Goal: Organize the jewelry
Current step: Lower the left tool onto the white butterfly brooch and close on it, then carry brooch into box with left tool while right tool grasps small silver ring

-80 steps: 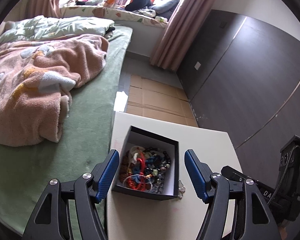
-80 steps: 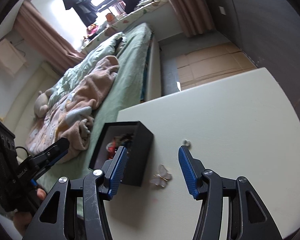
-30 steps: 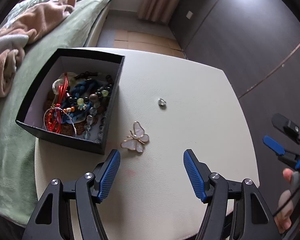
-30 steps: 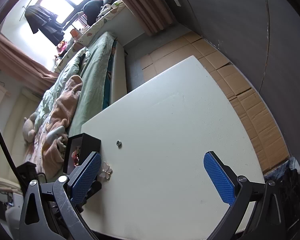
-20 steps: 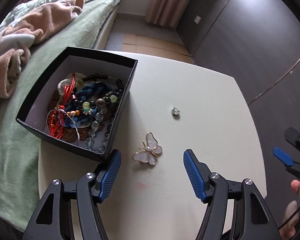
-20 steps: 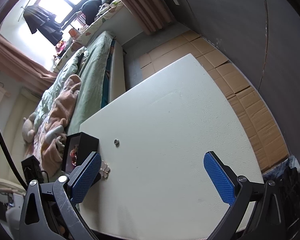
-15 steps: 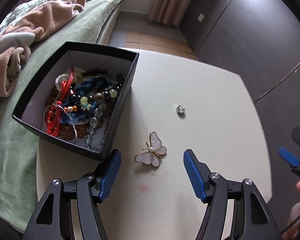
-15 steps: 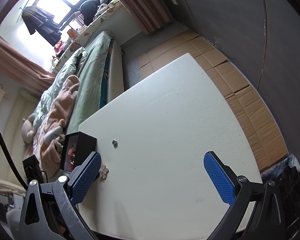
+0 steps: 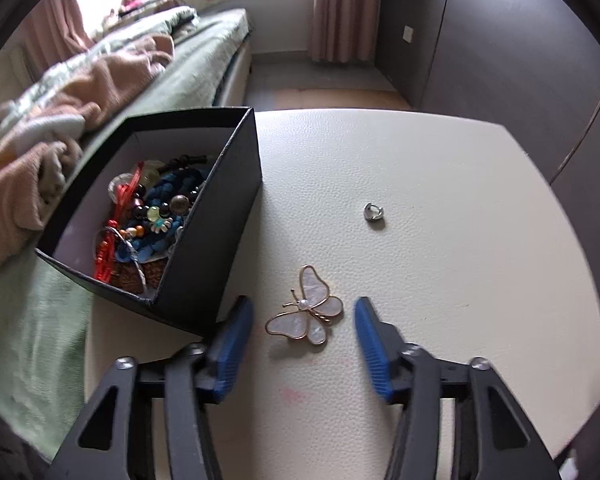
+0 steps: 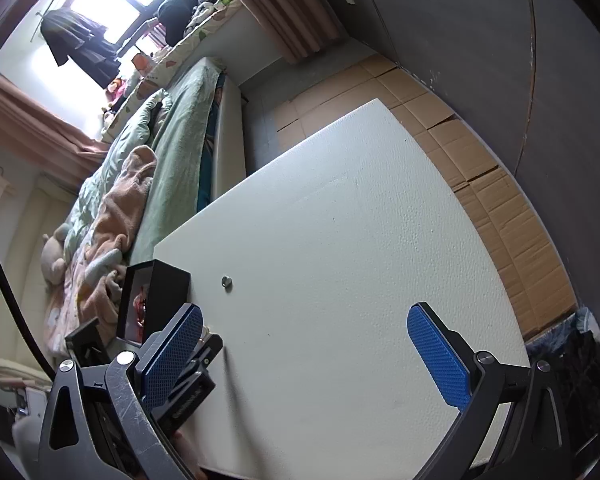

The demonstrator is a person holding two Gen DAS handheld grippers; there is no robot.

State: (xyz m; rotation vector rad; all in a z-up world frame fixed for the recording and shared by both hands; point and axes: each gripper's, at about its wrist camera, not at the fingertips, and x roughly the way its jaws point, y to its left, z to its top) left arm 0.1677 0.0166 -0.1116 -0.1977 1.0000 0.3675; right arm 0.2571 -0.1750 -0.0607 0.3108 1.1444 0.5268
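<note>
Mostly done: black jewelry box [image 9: 204,240] on the table [image 9: 440,200] holds beads and bracelets. Butterfly brooch [image 9: 306,312] and small silver ring [image 9: 373,212] lie outside. Left gripper [image 9: 302,334] wide open, straddling the brooch; right gripper [image 10: 304,354] wide open, empty.

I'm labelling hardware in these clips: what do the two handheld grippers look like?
The left gripper has black plastic arms with triangular cutouts, silver pivot screws and ribbed blue finger pads. The right gripper is built the same way, with scuffed black arms and blue cross-hatched pads. A black cable curves along the right view's left edge.
</note>
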